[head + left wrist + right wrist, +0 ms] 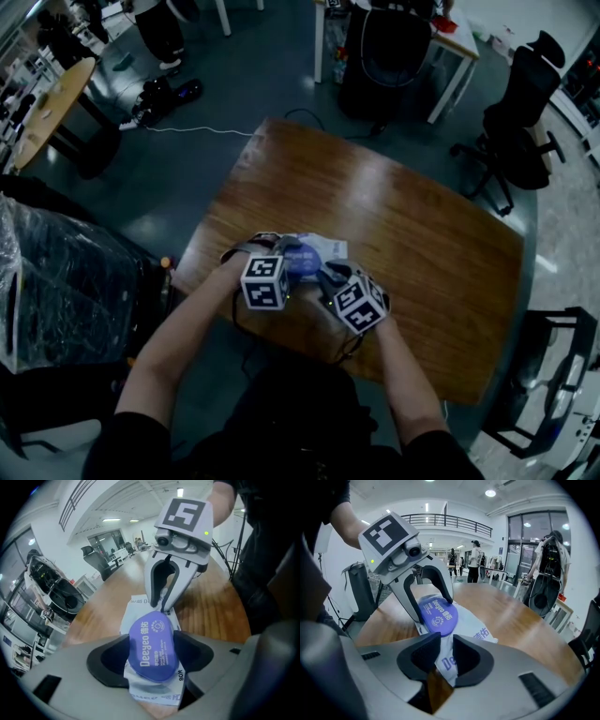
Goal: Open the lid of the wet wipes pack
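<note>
A white wet wipes pack [323, 247] with a purple oval lid [303, 260] lies near the front edge of a wooden table [422, 234]. My left gripper [152, 656] straddles the lid [153, 646], and both pads press on the lid's sides. Its two fingers flank the lid [437, 614] in the right gripper view. My right gripper [446, 656] is shut on the white end of the pack [449, 660], pinching the film. In the left gripper view its fingers [154, 585] come down onto the pack's far end. The lid lies flat on the pack.
Black office chairs [514, 122] and a white desk [450, 42] stand beyond the table. A plastic-wrapped dark bulk [66, 281] sits to the left, and a round table [47, 112] at the far left. People stand in the distance [476, 559].
</note>
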Motion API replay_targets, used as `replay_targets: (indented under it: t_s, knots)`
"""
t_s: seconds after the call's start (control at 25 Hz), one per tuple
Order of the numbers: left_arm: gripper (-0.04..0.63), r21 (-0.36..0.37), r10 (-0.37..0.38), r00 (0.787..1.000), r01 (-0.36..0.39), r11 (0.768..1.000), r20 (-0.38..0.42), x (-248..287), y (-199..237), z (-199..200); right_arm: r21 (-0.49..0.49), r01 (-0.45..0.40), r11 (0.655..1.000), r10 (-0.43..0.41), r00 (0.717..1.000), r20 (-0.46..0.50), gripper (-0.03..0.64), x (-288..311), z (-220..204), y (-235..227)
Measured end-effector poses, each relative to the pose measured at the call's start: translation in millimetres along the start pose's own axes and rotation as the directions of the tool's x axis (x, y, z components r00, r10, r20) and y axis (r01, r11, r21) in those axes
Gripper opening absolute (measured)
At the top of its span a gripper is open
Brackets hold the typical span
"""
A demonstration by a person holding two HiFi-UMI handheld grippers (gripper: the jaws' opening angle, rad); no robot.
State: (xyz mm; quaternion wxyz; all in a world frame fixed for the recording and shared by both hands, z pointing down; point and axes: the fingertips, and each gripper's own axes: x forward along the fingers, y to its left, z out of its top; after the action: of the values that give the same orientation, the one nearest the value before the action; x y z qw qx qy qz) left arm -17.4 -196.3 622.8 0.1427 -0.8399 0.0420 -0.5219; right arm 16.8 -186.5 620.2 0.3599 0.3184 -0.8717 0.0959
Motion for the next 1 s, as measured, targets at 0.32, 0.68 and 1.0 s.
replay_targets:
  t_s: [0.32,0.68,1.0]
  knots:
    - [0.293,-0.152,-0.13,0.991,0.127,0.98,-0.012,5,2,-9,0.031,0.0,1.0,0.0,1.0,-0.014,0.091,3,-6,0]
    - [0.284,-0.306,-0.235,0.966,0.257,0.917,0.108,3,6,1,0.057,-0.013,0.998,0.013,1.0,0.001,0.084,0,-9,-1]
    - [0.258,-0.402,-0.256,0.944,0.321,0.857,0.208,-7,16,-1,0.057,-0.019,0.998,0.019,1.0,0.004,0.083,2,-8,0]
